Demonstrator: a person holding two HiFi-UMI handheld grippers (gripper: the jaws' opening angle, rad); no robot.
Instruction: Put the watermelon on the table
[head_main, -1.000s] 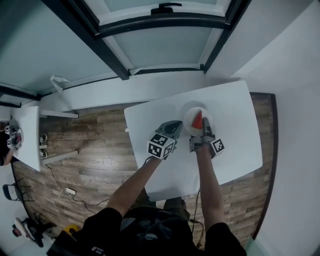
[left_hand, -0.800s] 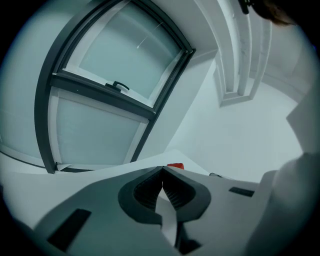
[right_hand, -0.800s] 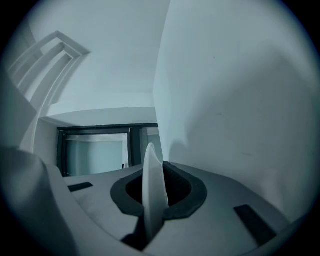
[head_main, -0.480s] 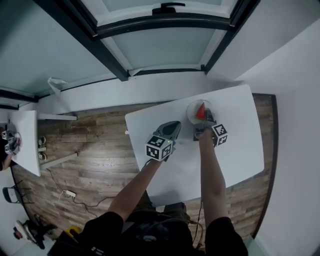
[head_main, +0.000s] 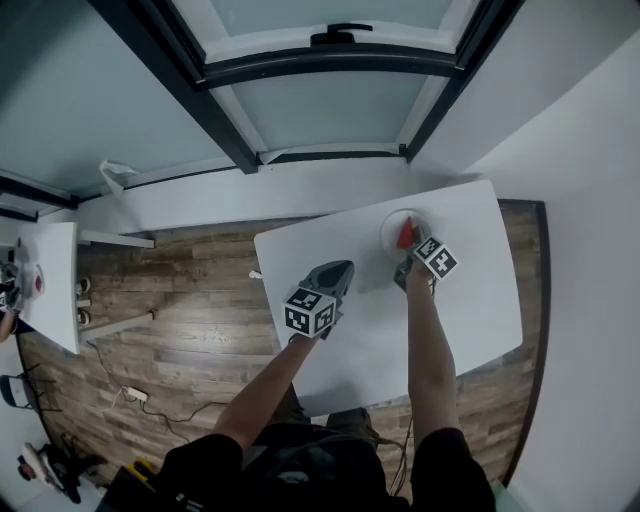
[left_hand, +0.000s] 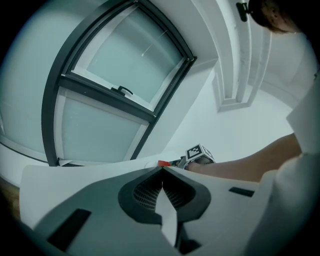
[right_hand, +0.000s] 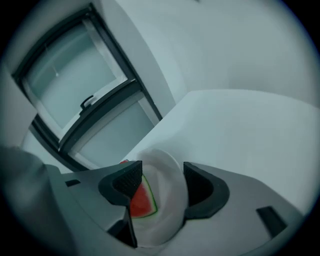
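Note:
A red wedge of watermelon (head_main: 406, 237) with a green rind lies on a small white plate (head_main: 391, 226) at the far side of the white table (head_main: 470, 290). My right gripper (head_main: 410, 256) hovers at the plate's near edge, pointing down at it. In the right gripper view its jaws (right_hand: 162, 175) are opening, with the plate (right_hand: 167, 200) and the watermelon (right_hand: 141, 199) showing between them, untouched by the pads. My left gripper (head_main: 340, 270) is shut and empty over the table's middle. Its closed tips (left_hand: 162, 168) point toward the watermelon (left_hand: 163, 163).
The table's far edge runs close to a white wall and a dark-framed window (head_main: 320, 60). Wooden floor (head_main: 180, 300) lies to the left, where another white table (head_main: 55, 280) stands. The person's arms reach in from the near side.
The right gripper has rolled and shifted at the plate's near edge, and its jaws have gone from shut to wide apart. The left gripper drifted slightly left and nearer. The watermelon stays on the plate.

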